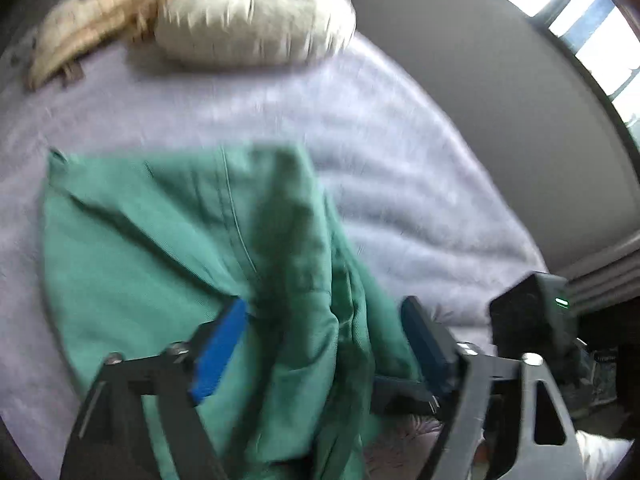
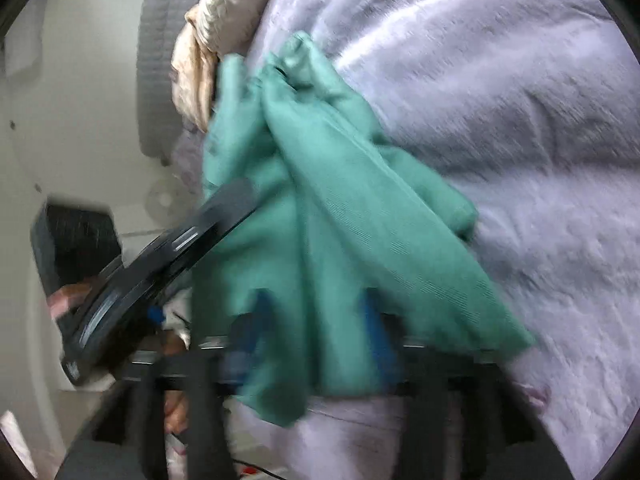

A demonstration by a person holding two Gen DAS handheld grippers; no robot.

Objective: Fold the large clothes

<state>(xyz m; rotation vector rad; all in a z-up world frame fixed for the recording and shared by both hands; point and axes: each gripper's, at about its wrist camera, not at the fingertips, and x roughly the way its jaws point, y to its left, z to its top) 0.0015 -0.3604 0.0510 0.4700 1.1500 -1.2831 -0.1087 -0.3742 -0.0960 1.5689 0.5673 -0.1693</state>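
Green garment (image 1: 168, 240) bunched between both part-open tools (image 1: 320, 344) (image 2: 316, 320), pillow (image 1: 256, 20) beyond.

Motion blur smears both views. In the left wrist view the pale pillow (image 1: 256, 20) and the tan cloth (image 1: 104, 16) beside it lose their edges, and the green garment (image 1: 168, 240) runs off the bottom edge — its lower part unseen. Bunched folds cover the inner faces of the left gripper (image 1: 324, 340). In the right wrist view the right gripper (image 2: 316, 320) is largely draped — whether its blue pads (image 2: 262, 316) pinch the cloth cannot be told.
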